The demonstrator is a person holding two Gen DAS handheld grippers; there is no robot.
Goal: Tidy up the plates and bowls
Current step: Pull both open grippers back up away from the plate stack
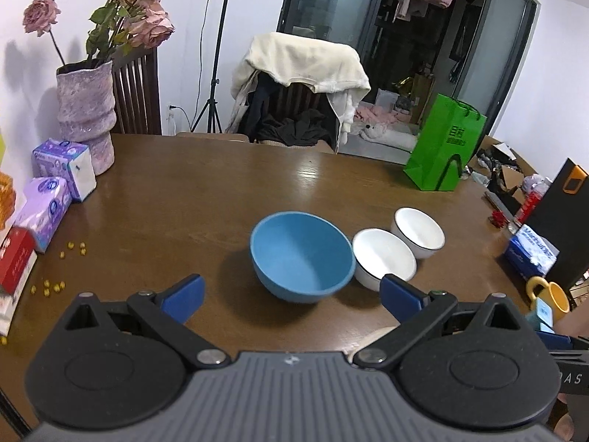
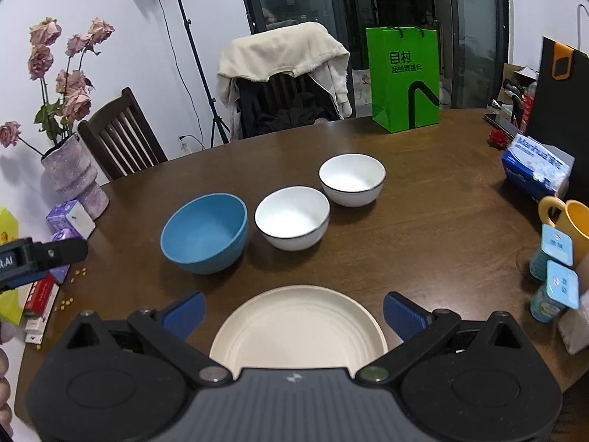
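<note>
The blue bowl (image 1: 301, 256) is placed near the middle of the wooden table (image 2: 423, 228), and two white bowls are set to its right in a slanting row. The nearer white bowl (image 2: 292, 217) is seen just beside the blue one, perhaps touching it in the left wrist view; the farther white bowl (image 2: 352, 178) is kept a little apart. A cream plate (image 2: 298, 328) lies at the near edge, directly in front of the right gripper (image 2: 293, 313).

The left gripper (image 1: 291, 294) is held with its jaws spread wide and nothing is grasped between them; it is aimed at the blue bowl, which lies just ahead of the blue pads. The right gripper is also spread wide and empty, with the plate lying just ahead of its pads. It is judged that this arrangement is meant for a start: each tool is lined up with one dish, so that the bowls may be nested and the stack set on the plate, but no step is done yet.

Around the dishes, some clutter is found. A green paper bag (image 2: 404, 77) stands far behind. Tissue packs (image 1: 62, 167) and a vase (image 1: 86, 110) are kept at the left edge, with small yellow bits (image 1: 73, 248) scattered near them. A yellow mug (image 2: 568, 223) and small bottles (image 2: 552, 287) stand at the right, near the plate's side, and could be knocked if the right tool is swung outward. The way to the bowls is not blocked.
</note>
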